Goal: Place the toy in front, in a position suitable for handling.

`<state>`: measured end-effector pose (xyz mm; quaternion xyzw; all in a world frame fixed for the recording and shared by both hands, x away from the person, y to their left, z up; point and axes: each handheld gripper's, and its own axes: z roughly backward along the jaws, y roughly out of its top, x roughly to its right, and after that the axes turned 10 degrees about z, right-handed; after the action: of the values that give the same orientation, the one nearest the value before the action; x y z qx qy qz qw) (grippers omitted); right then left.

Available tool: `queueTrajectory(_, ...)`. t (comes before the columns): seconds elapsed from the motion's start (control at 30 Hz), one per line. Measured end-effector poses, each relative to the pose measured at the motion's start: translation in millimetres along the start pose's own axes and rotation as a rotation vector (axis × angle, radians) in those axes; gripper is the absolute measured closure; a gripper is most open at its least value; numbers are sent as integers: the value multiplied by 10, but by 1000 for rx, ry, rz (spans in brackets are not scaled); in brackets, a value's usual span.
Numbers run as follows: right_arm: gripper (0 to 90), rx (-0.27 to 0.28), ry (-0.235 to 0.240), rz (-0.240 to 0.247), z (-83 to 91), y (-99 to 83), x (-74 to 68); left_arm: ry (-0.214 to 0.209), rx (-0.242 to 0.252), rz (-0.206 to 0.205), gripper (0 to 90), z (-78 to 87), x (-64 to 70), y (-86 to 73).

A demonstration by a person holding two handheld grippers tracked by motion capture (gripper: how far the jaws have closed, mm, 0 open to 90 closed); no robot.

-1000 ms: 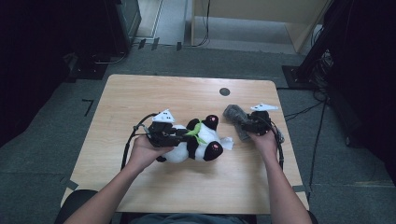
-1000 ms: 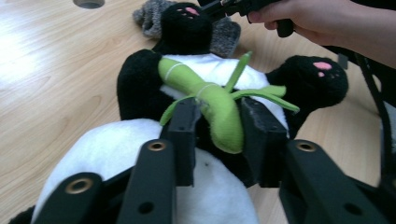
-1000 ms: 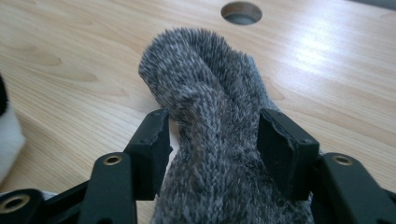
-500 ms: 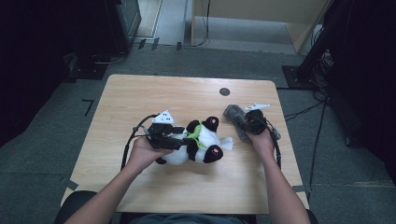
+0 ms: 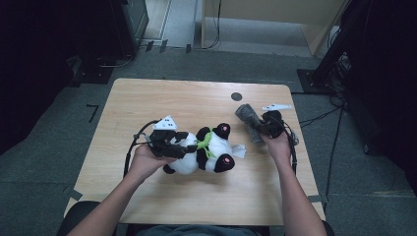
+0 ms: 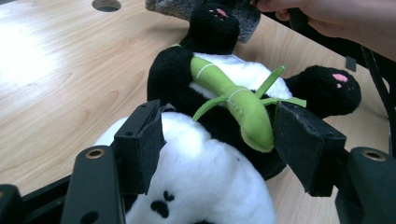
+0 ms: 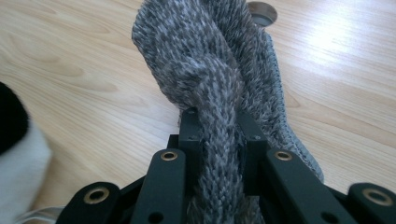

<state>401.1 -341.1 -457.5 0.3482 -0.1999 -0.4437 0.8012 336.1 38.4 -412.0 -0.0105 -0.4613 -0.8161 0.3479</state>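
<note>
Grey knit cloth (image 7: pixel 219 84) is pinched tight in the right gripper (image 7: pixel 218 140) near the table's (image 5: pixel 147 98) right edge; left gripper (image 6: pixel 219 140) sits spread around the plush panda (image 5: pixel 204 152) mid-table.

Both forearms come in from below, bare and angled forward. The left claw (image 5: pixel 183 147) points rightward, its jaws spread wide with pads (image 6: pixel 138 140) apart (roughly level). The right claw (image 5: pixel 255 129) points left and away, jaws pinched tight together.
</note>
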Motion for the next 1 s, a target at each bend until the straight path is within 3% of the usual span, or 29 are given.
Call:
queueTrajectory(0.43,773,51,53,60,328,238,-278,1,46,54,281,202,-52,-144)
queueTrajectory(0.53,772,67,73,91,435,338,-394,38,25,33,224,184,-21,-219)
queueTrajectory(0.73,772,90,110,109,526,467,-515,22,11,67,191,132,-62,-312)
queueTrajectory(1.0,772,82,164,150,559,635,-726,49,27,76,143,120,-56,-391)
